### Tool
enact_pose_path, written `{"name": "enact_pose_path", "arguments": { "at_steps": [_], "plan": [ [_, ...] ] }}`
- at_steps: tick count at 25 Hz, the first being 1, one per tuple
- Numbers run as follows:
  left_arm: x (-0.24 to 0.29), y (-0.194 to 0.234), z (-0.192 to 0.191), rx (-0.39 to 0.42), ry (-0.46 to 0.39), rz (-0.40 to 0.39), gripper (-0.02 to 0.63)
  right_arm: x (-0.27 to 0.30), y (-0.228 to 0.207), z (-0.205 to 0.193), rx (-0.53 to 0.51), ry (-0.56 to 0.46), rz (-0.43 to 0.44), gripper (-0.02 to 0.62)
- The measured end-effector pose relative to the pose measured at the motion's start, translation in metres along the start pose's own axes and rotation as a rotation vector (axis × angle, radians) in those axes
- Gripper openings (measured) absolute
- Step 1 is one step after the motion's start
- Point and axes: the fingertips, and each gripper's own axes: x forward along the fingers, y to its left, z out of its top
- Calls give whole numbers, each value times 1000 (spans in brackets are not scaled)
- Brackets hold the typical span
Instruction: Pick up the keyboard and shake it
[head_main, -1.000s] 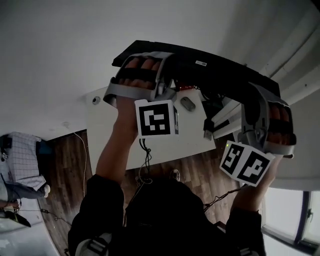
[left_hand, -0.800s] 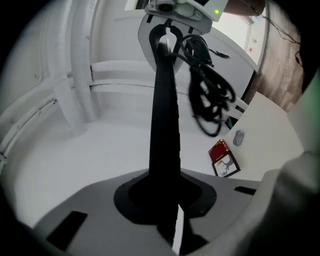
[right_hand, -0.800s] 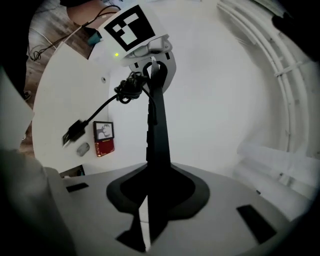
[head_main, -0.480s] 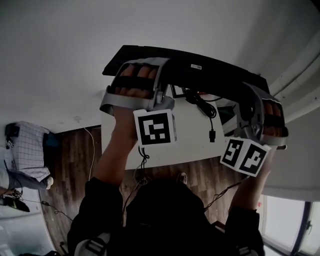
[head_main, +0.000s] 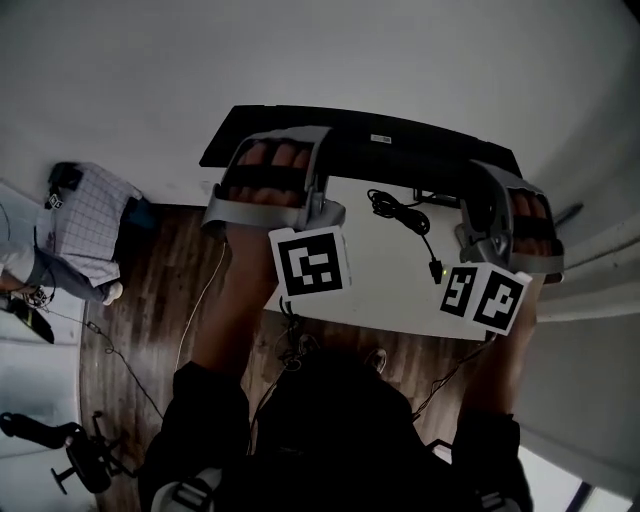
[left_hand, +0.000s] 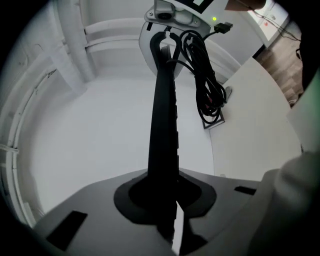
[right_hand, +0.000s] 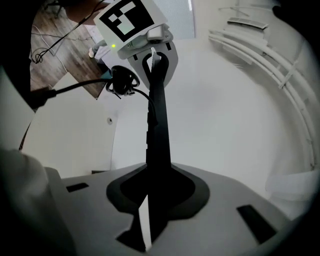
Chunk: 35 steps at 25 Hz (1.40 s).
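A black keyboard (head_main: 400, 150) hangs in the air above the desk, its underside with a small label facing me. My left gripper (head_main: 268, 150) is shut on its left end and my right gripper (head_main: 492, 180) is shut on its right end. In the left gripper view the keyboard (left_hand: 162, 125) runs edge-on from my left gripper (left_hand: 165, 200) to the right gripper (left_hand: 167, 20) at the far end. The right gripper view shows the same: the keyboard (right_hand: 157, 125) runs from my right gripper (right_hand: 152, 200) to the left gripper (right_hand: 150, 35). The keyboard's black cable (head_main: 405, 215) dangles loose.
Below the keyboard stands a white desk (head_main: 370, 280) on a wooden floor (head_main: 160, 290). A person (head_main: 80, 225) is at the left and a chair base (head_main: 85, 455) at the bottom left. White walls surround the space.
Both grippers have come down with the keyboard, which now lies more level. The dangling cable has swung to the right.
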Motion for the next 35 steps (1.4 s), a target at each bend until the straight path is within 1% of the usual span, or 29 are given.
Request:
{"name": "enact_pose_path", "arguments": {
  "at_steps": [6, 9, 11, 13, 16, 19, 20, 22, 24, 26, 28, 30, 32, 33, 35],
  "plan": [
    [-99, 7, -102, -25, 226, -11, 74, -32, -7, 116, -33, -209, 30, 89],
    [-120, 0, -144, -38, 364, -20, 74, -18, 2, 162, -47, -339, 49, 89],
    [-124, -11, -164, -43, 460, -26, 74, -1, 15, 185, -51, -431, 61, 87],
    [-132, -17, -180, -44, 538, -26, 74, 8, 23, 206, -54, -505, 68, 87],
    [-165, -11, -219, -63, 616, -23, 74, -2, 16, 256, -74, -579, 70, 87],
    [-188, -7, -252, -95, 658, -23, 74, -13, 9, 296, -101, -615, 72, 87],
    [-191, -7, -257, -104, 658, -25, 74, -16, 8, 301, -110, -613, 71, 87],
    [-192, -8, -256, -118, 635, -25, 74, -22, 6, 299, -123, -590, 66, 89],
    [-182, -10, -246, -123, 590, -16, 74, -22, 7, 284, -129, -543, 55, 87],
    [-153, -18, -231, -118, 530, -10, 74, -8, 13, 260, -127, -483, 41, 88],
    [-114, -29, -210, -110, 458, -14, 74, 16, 24, 226, -116, -413, 41, 88],
    [-85, -33, -177, -98, 370, -22, 74, 23, 28, 185, -105, -327, 51, 88],
    [-76, -26, -142, -88, 263, -36, 74, 7, 20, 149, -101, -225, 64, 89],
    [-76, -22, -130, -85, 210, -45, 74, -4, 15, 137, -101, -175, 71, 89],
    [-75, -19, -116, -79, 122, -63, 74, -18, 12, 124, -98, -94, 90, 89]
  ]
}}
